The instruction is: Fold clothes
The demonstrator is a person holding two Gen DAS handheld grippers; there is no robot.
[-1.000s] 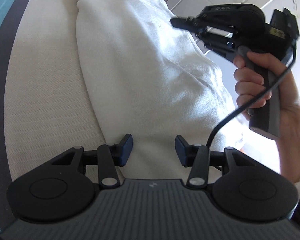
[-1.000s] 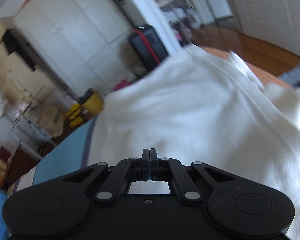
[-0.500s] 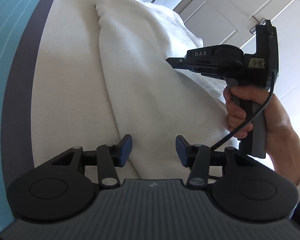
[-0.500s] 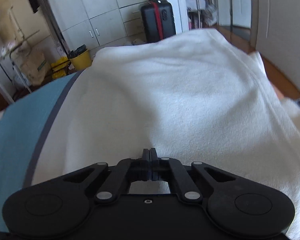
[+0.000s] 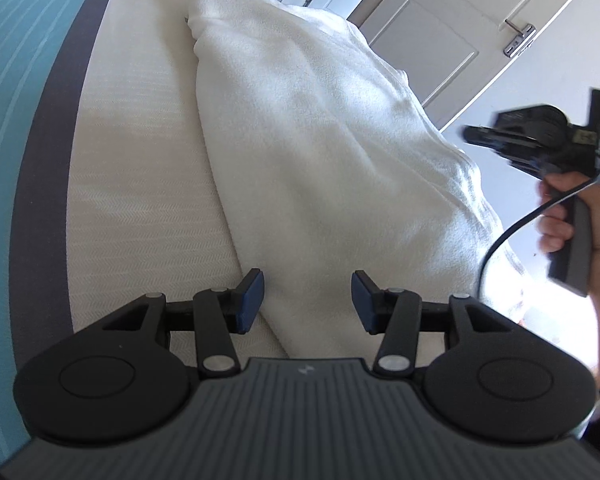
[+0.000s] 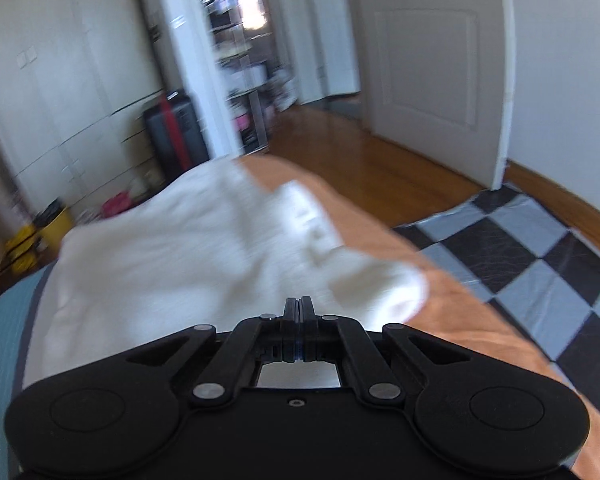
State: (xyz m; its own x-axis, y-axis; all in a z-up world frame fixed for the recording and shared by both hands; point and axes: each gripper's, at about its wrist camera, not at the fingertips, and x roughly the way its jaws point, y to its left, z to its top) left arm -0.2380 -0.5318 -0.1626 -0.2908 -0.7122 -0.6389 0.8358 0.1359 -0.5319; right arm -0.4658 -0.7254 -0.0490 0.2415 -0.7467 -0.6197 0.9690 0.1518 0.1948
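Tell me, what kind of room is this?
Most likely a bedroom in a home: a white garment lies on a bed with striped bedding, with white built-in cupboards, a panelled door and a wooden floor around.

Left gripper, black linkage arms, silver pivot screws, blue pads, ribbed grey housing; right gripper, all-black, grey handle, black cable.

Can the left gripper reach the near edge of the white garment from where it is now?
Probably yes: the left gripper is open just above the white garment, nothing between them.
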